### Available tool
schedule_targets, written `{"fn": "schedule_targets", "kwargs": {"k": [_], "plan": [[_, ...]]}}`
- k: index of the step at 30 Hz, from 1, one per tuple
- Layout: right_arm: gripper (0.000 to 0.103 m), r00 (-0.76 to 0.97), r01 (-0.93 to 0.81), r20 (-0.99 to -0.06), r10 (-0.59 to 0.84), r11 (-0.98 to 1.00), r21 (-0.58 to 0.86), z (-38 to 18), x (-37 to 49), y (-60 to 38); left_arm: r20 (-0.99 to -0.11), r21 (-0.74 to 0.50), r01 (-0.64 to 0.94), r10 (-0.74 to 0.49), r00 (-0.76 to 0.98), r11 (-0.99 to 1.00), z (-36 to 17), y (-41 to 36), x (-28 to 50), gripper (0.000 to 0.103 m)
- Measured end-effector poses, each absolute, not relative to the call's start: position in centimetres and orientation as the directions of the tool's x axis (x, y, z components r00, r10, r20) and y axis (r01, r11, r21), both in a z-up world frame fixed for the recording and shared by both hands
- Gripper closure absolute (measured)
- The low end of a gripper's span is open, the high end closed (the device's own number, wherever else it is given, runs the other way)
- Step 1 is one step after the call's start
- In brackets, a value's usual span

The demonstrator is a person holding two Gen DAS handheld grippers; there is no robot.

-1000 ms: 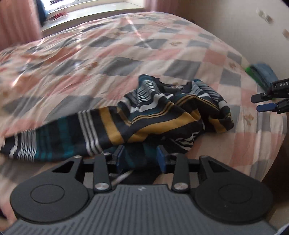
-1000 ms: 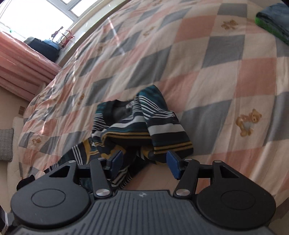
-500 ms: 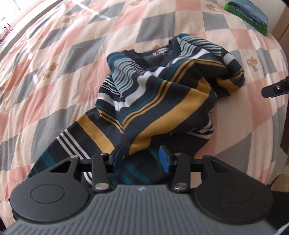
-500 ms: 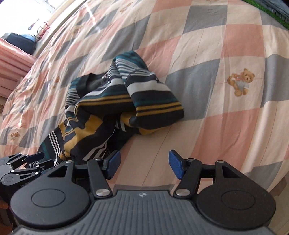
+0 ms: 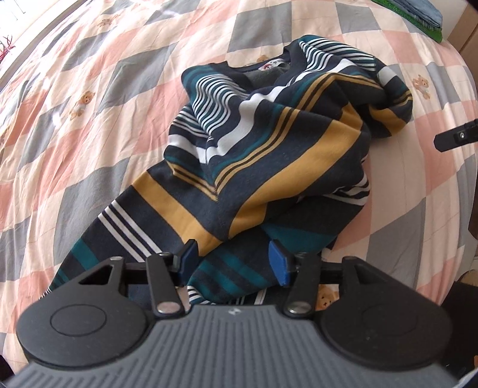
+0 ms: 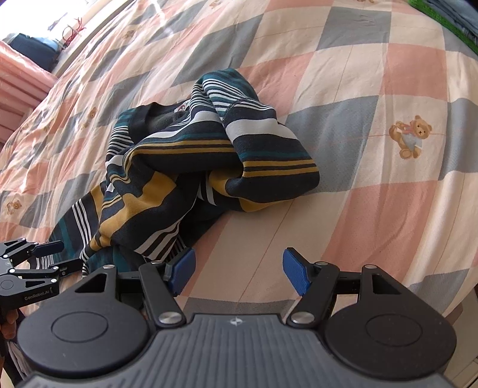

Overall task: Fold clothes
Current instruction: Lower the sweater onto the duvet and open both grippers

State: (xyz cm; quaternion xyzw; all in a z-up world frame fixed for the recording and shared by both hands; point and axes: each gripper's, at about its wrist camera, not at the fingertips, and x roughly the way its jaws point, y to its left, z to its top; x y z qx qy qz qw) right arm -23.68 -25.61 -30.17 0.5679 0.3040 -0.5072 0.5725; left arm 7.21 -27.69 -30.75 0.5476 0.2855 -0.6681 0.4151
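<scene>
A crumpled sweater striped in navy, teal, white and mustard lies on the checked bedspread, its neck opening at the far end. My left gripper is open at the sweater's near end, with teal-striped cloth lying between its blue pads. In the right wrist view the sweater fills the middle left. My right gripper stands open over bare bedspread, just right of the sweater's near edge, with nothing between its fingers. The left gripper shows at the lower left of that view.
A folded stack of blue and green clothes sits at the bed's far right corner, also visible as the stack. Pink curtains and a bright window are far left. The bed edge drops off near right.
Both grippers have come in lower and closer to the sweater. The left gripper's fingers have spread a little wider over the sweater's near end. The sweater lies as before.
</scene>
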Motion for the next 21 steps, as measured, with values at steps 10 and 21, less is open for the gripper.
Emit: {"fn": "schedule_targets", "kwargs": {"k": [10, 21], "plan": [[0.034, 0.270, 0.927, -0.905, -0.329, -0.164, 0.336, -30.4, -27.7, -29.3, -0.930, 0.007, 0.879, -0.327, -0.170, -0.477, -30.5, -35.3, 9.9, 0.056], [0.022, 0.359, 0.895, -0.848, -0.389, -0.114, 0.431, -33.9, -30.3, -36.8, -0.914, -0.161, 0.843, -0.246, -0.323, -0.513, -38.4, -47.4, 9.7, 0.040]]}}
